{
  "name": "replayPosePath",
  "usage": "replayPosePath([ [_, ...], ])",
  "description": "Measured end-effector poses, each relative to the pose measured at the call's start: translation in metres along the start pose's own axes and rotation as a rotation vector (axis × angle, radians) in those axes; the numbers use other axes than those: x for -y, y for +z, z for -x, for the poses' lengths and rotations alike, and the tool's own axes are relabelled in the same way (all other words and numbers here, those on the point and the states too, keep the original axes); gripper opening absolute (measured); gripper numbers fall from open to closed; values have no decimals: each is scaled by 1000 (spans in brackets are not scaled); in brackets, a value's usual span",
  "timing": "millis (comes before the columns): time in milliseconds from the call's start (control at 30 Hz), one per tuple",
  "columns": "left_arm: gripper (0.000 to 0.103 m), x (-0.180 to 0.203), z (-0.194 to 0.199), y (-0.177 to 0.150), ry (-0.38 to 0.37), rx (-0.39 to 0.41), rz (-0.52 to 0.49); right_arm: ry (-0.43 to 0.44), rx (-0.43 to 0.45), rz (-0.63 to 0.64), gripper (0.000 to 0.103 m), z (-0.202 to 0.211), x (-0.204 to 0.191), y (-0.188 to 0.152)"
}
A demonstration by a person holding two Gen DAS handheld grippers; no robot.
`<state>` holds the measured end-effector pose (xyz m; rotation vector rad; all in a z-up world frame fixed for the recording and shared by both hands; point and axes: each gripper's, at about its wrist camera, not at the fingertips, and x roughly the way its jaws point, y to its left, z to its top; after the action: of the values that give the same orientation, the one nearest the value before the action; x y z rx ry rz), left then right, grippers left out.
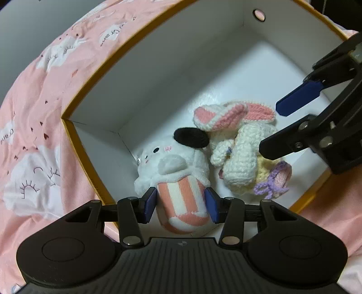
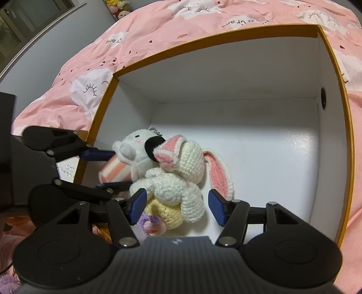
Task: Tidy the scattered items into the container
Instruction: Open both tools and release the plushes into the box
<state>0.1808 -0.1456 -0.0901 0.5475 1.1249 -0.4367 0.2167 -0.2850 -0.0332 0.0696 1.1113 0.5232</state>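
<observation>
Your left hand-held gripper (image 1: pixel 181 203) has its blue pads (image 1: pixel 149 203) pressed against the striped pink-and-white base of the white plush dog (image 1: pixel 172 167), so it's clamped on it down inside the white box (image 2: pixel 226 67). The crochet bunny (image 2: pixel 178 181) lies on the box floor touching the dog. Your right hand-held gripper (image 2: pixel 176 204) hangs over the bunny with its jaws apart, the bunny's body between them. The box sits on a bed with a pink cloud-print cover (image 1: pixel 34 135).

Hidden and cut-off parts, both wrist views

Crochet rabbit (image 2: pixel 181 181): feet behind right gripper (image 2: pixel 175 207) body. Plush dog (image 1: pixel 172 162): far side hidden by rabbit. Box (image 1: pixel 90 162) near wall unseen; shelf toys (image 2: pixel 118 6) too small.
</observation>
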Motion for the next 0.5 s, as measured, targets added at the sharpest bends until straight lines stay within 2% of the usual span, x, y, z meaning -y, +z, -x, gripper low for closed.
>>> replayPosePath([
  [67,54,-10,6,-1,-38,-12,32,-3,0,3,63,0,-1,1],
  [200,57,-37,10,-8,-166,-48,150,23,-4,-35,59,-4,4,6],
  [267,57,-48,12,-15,-222,-39,188,38,-15,-61,59,-8,7,9],
  [500,60,-75,25,-28,-291,23,283,15,-8,-84,59,-7,11,14],
])
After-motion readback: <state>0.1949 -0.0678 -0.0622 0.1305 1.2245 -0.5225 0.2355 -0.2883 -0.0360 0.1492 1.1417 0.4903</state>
